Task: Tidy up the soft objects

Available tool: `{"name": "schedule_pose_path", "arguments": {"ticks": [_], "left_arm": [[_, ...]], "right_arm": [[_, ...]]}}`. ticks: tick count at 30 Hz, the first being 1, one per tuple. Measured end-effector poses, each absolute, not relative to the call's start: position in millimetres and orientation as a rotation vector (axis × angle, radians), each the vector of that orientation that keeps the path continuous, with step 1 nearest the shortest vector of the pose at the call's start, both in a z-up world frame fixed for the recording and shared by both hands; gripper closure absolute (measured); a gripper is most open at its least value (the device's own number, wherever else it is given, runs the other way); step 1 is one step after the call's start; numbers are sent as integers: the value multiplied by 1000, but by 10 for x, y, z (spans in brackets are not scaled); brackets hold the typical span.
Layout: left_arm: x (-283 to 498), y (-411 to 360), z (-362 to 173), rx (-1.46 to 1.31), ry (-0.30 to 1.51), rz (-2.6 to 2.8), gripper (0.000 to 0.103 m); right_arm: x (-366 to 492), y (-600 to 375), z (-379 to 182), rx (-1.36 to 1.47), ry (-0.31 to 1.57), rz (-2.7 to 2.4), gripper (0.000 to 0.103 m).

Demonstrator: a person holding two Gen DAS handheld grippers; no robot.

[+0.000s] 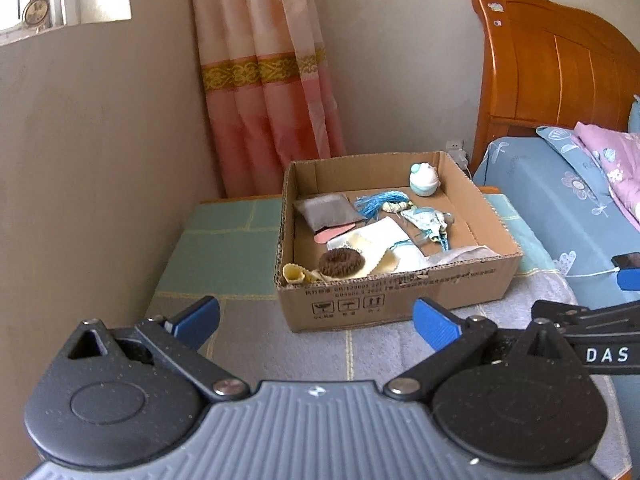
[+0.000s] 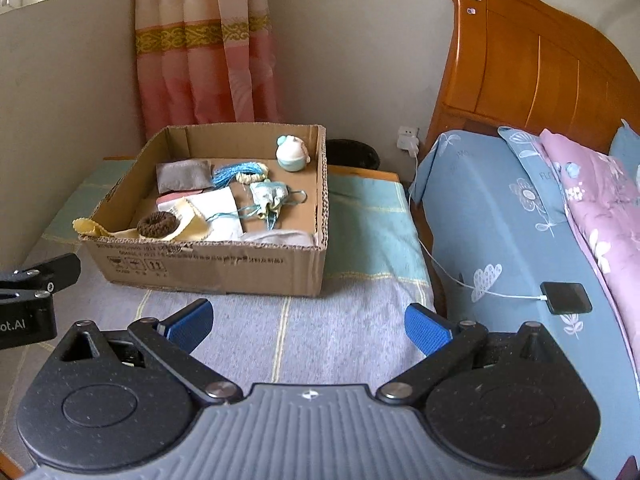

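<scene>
1. Bed: stands right of the tabletop.
2. Cardboard box: rests on the tabletop; contains grey pouch, brown scrunchie, blue tassel.
3. Left gripper: fingers wide apart, empty.
4. Right gripper: fingers apart, empty.

Both cameras looked down from near, just behind their grippers. Each saw the same open brown cardboard box ahead, left view from farther left.
</scene>
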State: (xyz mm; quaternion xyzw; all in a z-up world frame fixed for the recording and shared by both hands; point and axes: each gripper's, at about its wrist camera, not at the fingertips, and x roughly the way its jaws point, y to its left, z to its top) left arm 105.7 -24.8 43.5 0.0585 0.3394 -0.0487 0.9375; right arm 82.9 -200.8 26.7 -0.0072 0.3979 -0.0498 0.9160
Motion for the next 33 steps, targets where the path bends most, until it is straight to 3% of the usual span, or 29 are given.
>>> {"name": "schedule_pose_path", "arguments": {"ticks": [33], "left_arm": [[1006,-255,387,128,736,-104,1]], "right_arm": [[764,-1922,354,-14,809,-103,0]]}}
